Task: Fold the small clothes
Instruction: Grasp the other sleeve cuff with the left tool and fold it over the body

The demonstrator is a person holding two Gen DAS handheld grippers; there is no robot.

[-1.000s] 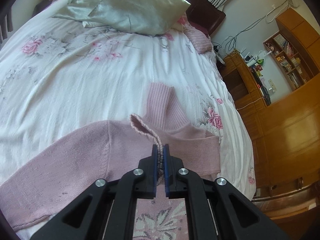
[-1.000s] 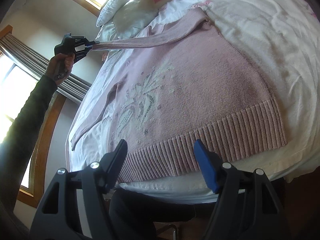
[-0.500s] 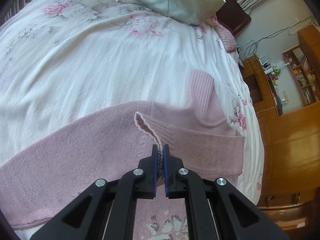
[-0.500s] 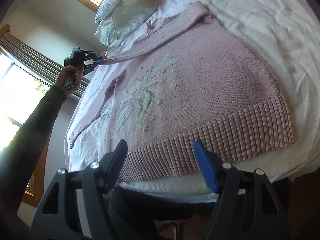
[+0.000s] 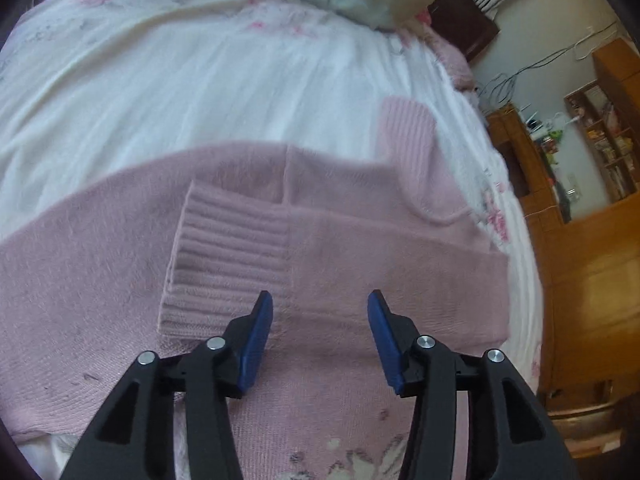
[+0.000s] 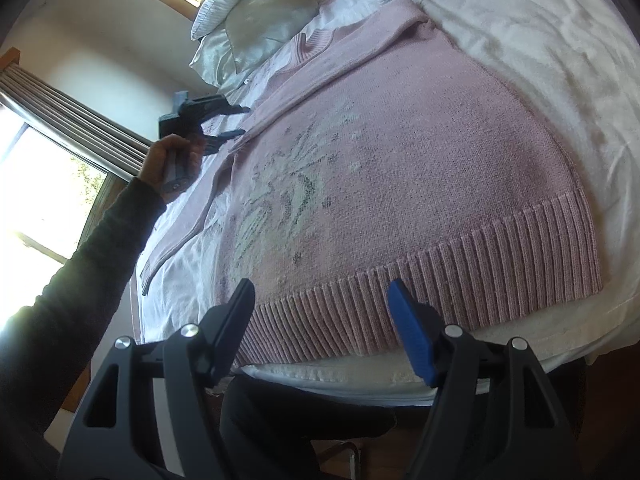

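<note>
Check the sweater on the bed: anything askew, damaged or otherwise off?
Nothing damaged. The pink sweater lies flat on the bed, one sleeve folded across the chest with its ribbed cuff lying flat. The other sleeve is not folded in. Both the left gripper and right gripper are open, holding nothing.

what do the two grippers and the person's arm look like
Both the left gripper and the right gripper are black plastic frames with triangular cut-outs, silver pivot bolts and blue finger pads. The arm wears a dark long sleeve.
</note>
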